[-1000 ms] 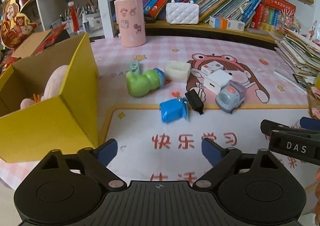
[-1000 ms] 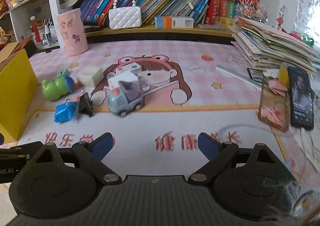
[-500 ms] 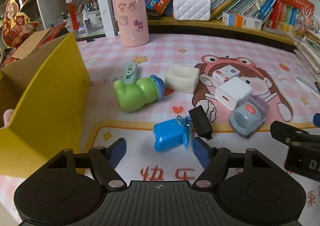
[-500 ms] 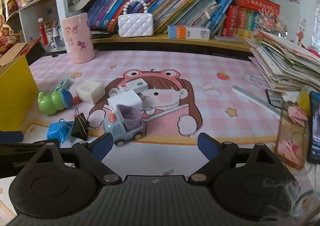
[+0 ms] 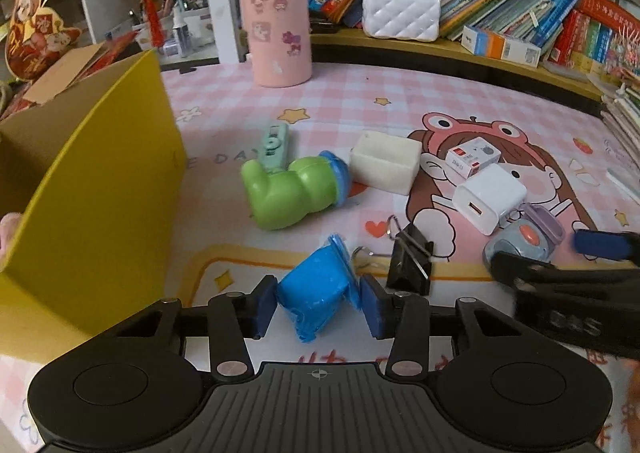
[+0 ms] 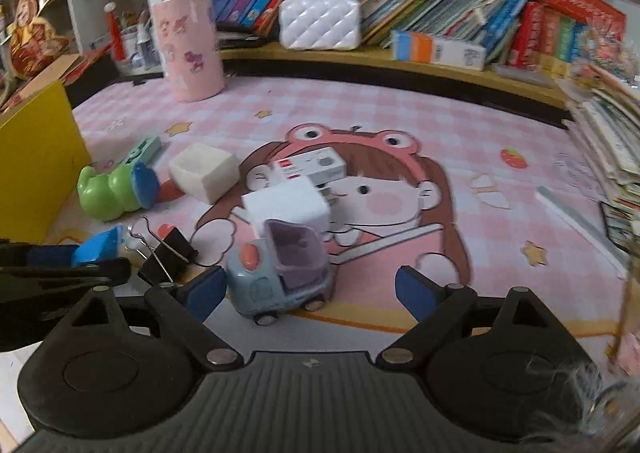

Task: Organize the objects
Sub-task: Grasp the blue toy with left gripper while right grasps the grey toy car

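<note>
Sorting looks barely begun: the yellow cardboard box [image 5: 92, 189] at the left shows only a scrap of something pink at its edge, while most clutter still lies on the pink cartoon-print tabletop [image 5: 400, 113] — a green plastic toy with a blue cap [image 5: 288, 189], a cream rectangular block [image 5: 384, 167], a white charger cube [image 5: 488, 197] and a black binder clip [image 5: 410, 263]. The left gripper [image 5: 316, 303] has its fingers closing around a crumpled blue plastic packet [image 5: 320, 289], flanking it closely on both sides; firm contact isn't clear. The right gripper [image 6: 310, 293] also narrows, fingers apart, with a small grey-blue toy truck [image 6: 280, 273] between them nearer the left finger, untouched.
</note>
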Demonstrator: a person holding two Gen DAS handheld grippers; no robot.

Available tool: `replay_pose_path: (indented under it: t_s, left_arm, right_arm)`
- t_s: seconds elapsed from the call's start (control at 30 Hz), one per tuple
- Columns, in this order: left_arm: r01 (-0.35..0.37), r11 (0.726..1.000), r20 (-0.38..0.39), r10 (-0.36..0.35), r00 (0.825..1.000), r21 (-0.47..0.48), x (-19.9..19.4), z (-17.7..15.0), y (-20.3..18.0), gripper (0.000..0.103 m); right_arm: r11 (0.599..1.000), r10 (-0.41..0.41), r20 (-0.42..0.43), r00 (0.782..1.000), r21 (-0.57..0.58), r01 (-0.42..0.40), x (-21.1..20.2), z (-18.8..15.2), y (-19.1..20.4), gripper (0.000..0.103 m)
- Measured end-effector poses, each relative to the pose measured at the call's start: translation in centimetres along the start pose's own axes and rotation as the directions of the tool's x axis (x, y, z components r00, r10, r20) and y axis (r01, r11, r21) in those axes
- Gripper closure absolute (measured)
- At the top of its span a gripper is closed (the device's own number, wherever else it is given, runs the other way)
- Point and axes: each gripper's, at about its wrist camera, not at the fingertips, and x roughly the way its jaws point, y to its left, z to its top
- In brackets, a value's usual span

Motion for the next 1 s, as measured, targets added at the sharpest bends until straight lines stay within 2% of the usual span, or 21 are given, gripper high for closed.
replay_pose_path:
  t_s: [0.13, 0.33, 0.53, 0.7, 0.87, 1.0]
  left_arm:
    - [0.022, 1.0, -0.001, -0.022, 1.0, -0.021, -1.5, -0.5, 1.0, 0.061]
    - [0.079, 0.996, 0.026, -0.077, 0.997, -0.047, -4.5, -1.1, 2.1, 0.061]
    - [0.121, 0.991, 0.043, -0.118, 0.992, -0.063, -6.7, -1.8, 3.1, 0.061]
    - [0.129, 0.99, 0.064, -0.125, 0.99, -0.059, -8.7, -3.1, 4.5, 0.061]
    - [0.127, 0.989, 0.075, -0.122, 0.99, -0.069, -10.6, -4.9, 6.7, 0.061]
    - [0.13, 0.988, 0.082, -0.123, 0.989, -0.078, -11.7, -6.2, 8.3, 0.061]
  right_arm:
    - [0.999, 0.027, -0.025, 0.999, -0.029, -0.027, 1.1, 0.0, 0.6, 0.041]
    - [1.0, -0.015, 0.002, 1.0, -0.011, 0.015, -0.4, -0.3, 0.9, 0.042]
    - [0.994, -0.058, 0.009, 0.998, 0.096, 0.057, -3.6, -1.2, 1.9, 0.042]
    - [0.991, -0.05, 0.023, 0.998, 0.128, 0.047, -6.9, -2.4, 4.0, 0.042]
    - [0.994, -0.04, 0.065, 0.997, 0.106, 0.033, -10.4, -3.8, 6.6, 0.042]
    - [0.996, -0.022, 0.067, 0.998, 0.087, 0.016, -12.3, -5.2, 9.3, 0.042]
